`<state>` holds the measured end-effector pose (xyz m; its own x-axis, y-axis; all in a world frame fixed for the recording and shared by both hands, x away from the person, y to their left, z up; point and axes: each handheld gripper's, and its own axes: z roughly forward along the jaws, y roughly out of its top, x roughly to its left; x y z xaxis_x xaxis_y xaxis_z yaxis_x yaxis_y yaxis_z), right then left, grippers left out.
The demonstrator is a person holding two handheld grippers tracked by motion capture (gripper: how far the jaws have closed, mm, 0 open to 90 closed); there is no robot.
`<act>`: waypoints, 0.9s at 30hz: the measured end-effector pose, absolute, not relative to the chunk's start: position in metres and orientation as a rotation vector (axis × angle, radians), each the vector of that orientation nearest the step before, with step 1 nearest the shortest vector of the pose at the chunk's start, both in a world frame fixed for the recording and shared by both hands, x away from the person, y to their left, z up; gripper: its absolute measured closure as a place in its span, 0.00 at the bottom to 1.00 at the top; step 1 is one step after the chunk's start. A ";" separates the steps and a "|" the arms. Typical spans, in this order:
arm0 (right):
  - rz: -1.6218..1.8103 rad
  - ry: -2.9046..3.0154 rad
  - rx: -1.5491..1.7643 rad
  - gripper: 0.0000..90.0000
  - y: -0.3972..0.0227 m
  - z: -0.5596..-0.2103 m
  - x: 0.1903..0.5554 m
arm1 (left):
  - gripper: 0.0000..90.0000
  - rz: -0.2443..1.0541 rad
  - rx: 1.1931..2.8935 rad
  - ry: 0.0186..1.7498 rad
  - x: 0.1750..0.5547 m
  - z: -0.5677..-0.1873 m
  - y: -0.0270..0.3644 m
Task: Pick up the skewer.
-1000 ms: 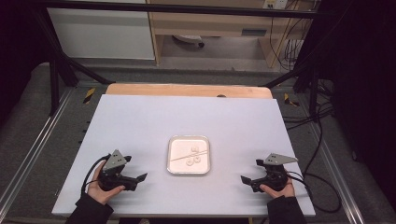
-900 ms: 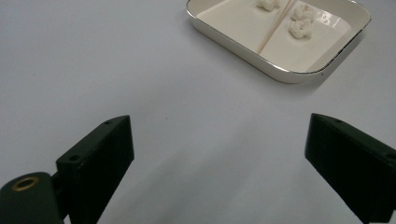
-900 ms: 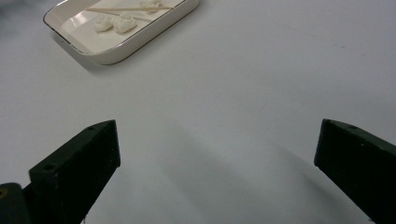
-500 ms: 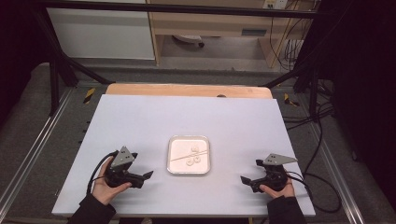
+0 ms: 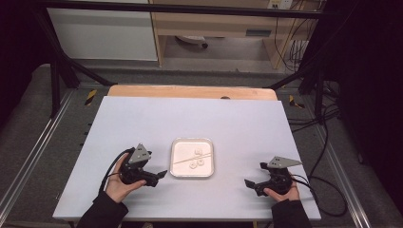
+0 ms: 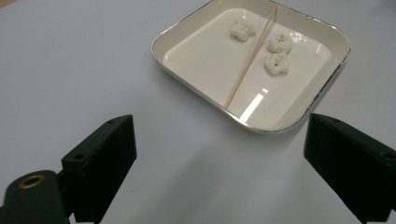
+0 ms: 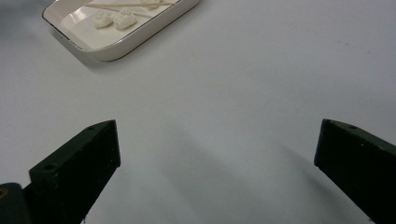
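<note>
White tabletop (image 5: 142,118), slick and bare around the work. Left hand-held gripper (image 5: 160,175): jaws wide apart, holding nothing, just beside the tray's left edge and aimed at it. Tray (image 5: 177,164) sits mid-tabletop between both hands; inside, a thin skewer (image 6: 250,65) lies diagonally with three small pale rings (image 6: 276,43) close to it. Risk: the skewer lies flat on a glossy floor, so a steep pinch likely skids it or flicks the rings out; jaw clipping the rim would shove the tray. Right hand-held gripper (image 5: 249,183): also fully open, empty, well apart from the tray, so nothing braces it.
</note>
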<state>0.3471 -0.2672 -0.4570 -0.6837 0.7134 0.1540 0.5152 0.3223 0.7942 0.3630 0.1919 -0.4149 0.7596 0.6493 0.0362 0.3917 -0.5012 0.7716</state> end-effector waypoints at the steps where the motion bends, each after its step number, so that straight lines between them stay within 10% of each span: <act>1: 1.290 2.362 1.119 0.01 -0.267 -0.457 0.347 | 0.11 0.413 2.161 0.774 0.364 -0.414 0.189; 27: 1.293 2.362 1.116 0.01 -0.267 -0.457 0.347 | 0.27 0.375 2.239 0.734 0.397 -0.418 0.129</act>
